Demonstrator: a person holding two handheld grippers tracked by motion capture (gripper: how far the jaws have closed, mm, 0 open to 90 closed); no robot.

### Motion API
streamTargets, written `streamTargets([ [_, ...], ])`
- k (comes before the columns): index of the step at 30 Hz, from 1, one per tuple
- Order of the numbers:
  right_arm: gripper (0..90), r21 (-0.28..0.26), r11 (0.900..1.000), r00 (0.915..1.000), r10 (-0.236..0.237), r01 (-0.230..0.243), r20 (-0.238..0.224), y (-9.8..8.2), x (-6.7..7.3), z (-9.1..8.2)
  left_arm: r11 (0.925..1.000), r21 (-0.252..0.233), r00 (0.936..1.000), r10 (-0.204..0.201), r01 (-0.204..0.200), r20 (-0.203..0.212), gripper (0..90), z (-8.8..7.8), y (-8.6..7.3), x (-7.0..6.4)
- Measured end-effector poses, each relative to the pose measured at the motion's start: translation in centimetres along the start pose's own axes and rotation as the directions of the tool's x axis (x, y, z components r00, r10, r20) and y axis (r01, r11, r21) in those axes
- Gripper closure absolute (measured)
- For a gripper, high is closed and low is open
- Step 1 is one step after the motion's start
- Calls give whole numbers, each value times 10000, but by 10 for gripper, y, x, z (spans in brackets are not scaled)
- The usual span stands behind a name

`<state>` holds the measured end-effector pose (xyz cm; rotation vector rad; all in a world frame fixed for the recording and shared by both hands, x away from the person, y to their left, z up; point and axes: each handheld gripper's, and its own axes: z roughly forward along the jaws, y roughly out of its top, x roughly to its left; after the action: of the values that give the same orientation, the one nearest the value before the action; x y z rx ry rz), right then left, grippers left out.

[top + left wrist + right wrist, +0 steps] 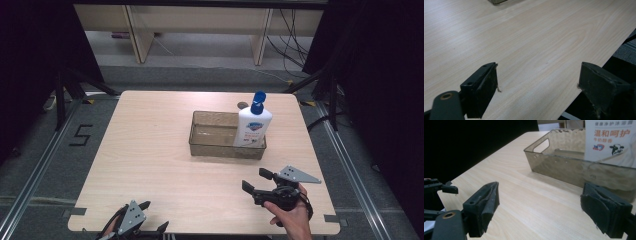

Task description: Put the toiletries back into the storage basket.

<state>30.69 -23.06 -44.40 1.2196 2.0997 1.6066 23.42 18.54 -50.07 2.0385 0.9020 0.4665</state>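
1. Spanning most of the high view, the pale wooden surface carries a bin and a bottle at its far right-centre; both hand-held grippers sit along its near edge.
2. Sitting a little right of centre, the clear brownish bin lies with its long axis left to right; its near wall faces the right hand-held gripper.
3. Standing upright in the bin's right end is the white bottle with a blue cap, its long axis vertical; its label shows above the bin wall in the right gripper view.
4. Held near the right corner, the right hand-held gripper has its jaws wide apart and empty, pointing left and slightly far; the bottle lies beyond it, almost straight ahead toward the far side. This is clearly the nearer one, so I judge any reach for the bottle falls to it.
5. Resting at the near left edge, the left hand-held gripper is also spread and empty, low over bare wood, well apart from the bin.
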Motion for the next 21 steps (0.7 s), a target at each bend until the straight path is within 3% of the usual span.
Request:
streamTargets([
  [2, 159, 31, 9999, 9999, 119, -119, -71, -3, 1, 0, 10000, -13, 10000, -2, 2, -12, 151, 0, 0, 0],
  [3, 158, 92, 9999, 10000, -78, 77, 46, -5, 0, -1, 9992, -256, 9995, -310, 312, 79, 151, 1, 0, -3],
  [12, 156, 247, 9997, 9999, -44, 46, -90, -16, 8, -2, 9993, -254, 9996, -290, 292, 69, 151, 1, 0, -3],
  [14, 156, 125, 9993, 9993, -345, 347, -114, -18, 9, -3, 9992, -227, 9995, -315, 316, 74, 151, 2, 0, -2],
  [15, 156, 239, 9997, 9998, 112, -108, -181, -20, 13, -4, 9996, -154, 9997, -218, 219, 64, 151, 1, 0, -2],
  [17, 156, 193, 9995, 9995, -242, 246, -189, -21, 12, -5, 9996, -143, 9997, -232, 233, 57, 152, 1, -1, -2],
  [18, 156, 421, 9991, 9999, 73, -69, -87, -22, 15, -7, 9996, -161, 9997, -236, 237, 38, 151, 2, -1, -2],
  [19, 156, 244, 9996, 9997, -131, 136, -214, -23, 14, -6, 9996, -154, 9997, -247, 247, 21, 151, 2, -1, -2],
  [20, 156, 333, 9994, 9998, 98, -92, -177, -24, 17, -8, 9996, -159, 9997, -253, 253, 3, 152, 1, -1, -2],
  [21, 156, 225, 9996, 9996, -191, 196, -200, -25, 15, -8, 9993, -212, 9995, -319, 320, 23, 151, 2, -1, -2],
])
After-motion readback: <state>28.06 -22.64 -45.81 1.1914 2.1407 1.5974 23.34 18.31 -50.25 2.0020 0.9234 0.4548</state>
